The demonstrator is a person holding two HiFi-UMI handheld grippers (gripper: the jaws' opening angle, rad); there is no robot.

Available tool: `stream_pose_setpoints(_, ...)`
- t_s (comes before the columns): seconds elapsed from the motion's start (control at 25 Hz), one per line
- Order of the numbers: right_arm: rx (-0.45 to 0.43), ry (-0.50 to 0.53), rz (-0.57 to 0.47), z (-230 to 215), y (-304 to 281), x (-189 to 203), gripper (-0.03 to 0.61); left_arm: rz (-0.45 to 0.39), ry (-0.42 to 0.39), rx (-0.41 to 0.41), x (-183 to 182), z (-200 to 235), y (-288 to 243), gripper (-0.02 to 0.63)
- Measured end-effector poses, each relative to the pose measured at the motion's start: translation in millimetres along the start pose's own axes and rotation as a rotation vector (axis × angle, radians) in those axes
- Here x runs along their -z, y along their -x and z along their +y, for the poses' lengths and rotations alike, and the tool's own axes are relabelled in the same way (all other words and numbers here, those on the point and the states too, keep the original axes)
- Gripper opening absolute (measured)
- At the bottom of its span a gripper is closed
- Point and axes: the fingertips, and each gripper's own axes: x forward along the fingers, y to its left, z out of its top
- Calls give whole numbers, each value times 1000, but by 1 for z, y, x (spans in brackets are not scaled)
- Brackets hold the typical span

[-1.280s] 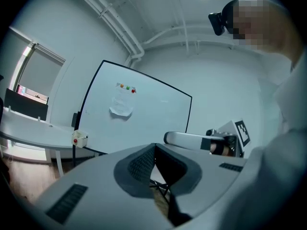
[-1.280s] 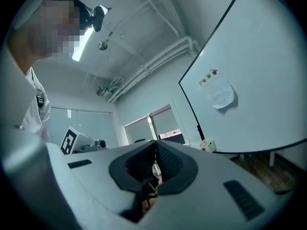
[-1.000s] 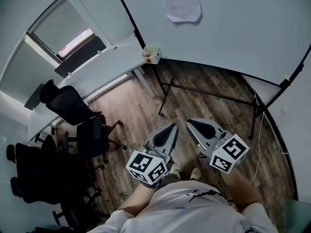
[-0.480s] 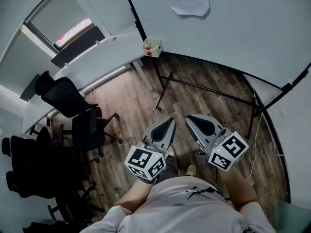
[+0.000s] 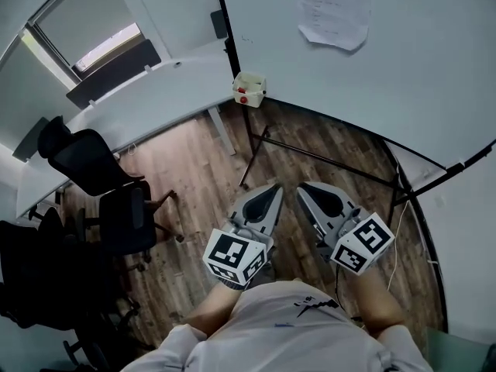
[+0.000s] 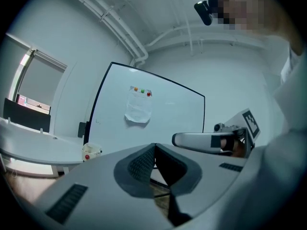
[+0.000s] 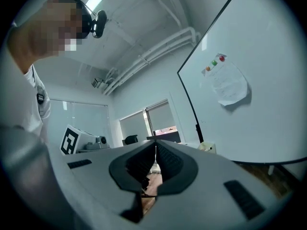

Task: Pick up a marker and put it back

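Observation:
No marker is plainly visible. A small cream box [image 5: 249, 88] with something red on it hangs at the whiteboard's [image 5: 403, 68] lower left corner; it also shows as the box [image 6: 91, 151] in the left gripper view and the box [image 7: 207, 147] in the right gripper view. My left gripper [image 5: 275, 187] and right gripper [image 5: 301, 187] are held side by side at waist height over the wooden floor, well short of the board. Both point toward it. The left gripper [image 6: 155, 146] is shut and empty, and so is the right gripper [image 7: 156, 143].
A sheet of paper [image 5: 335, 10] is pinned to the board with coloured magnets. The board's black stand legs [image 5: 310, 153] spread over the floor ahead. A long white desk [image 5: 147, 107] and several black office chairs [image 5: 93, 161] stand at left. A cable [image 5: 399, 239] trails at right.
The head view has shifted so that the whiteboard, paper and cream box sit lower and larger in the frame. Both grippers stay shut, side by side.

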Motion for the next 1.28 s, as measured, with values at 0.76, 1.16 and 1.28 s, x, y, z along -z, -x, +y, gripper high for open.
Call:
stream_pose_setpoints(0.76,79,29,67,-76,-151,8,14,13,20,21,-12,154,-62,11)
stream_pose_setpoints(1.16,-4,47,116,-189,-228,8,15,43,9,-63,-11,222,-161,11)
stream_pose_setpoints(1.28,-51,44,144,-217,-252,16,15,56,10,-116,-9,247,-189,11)
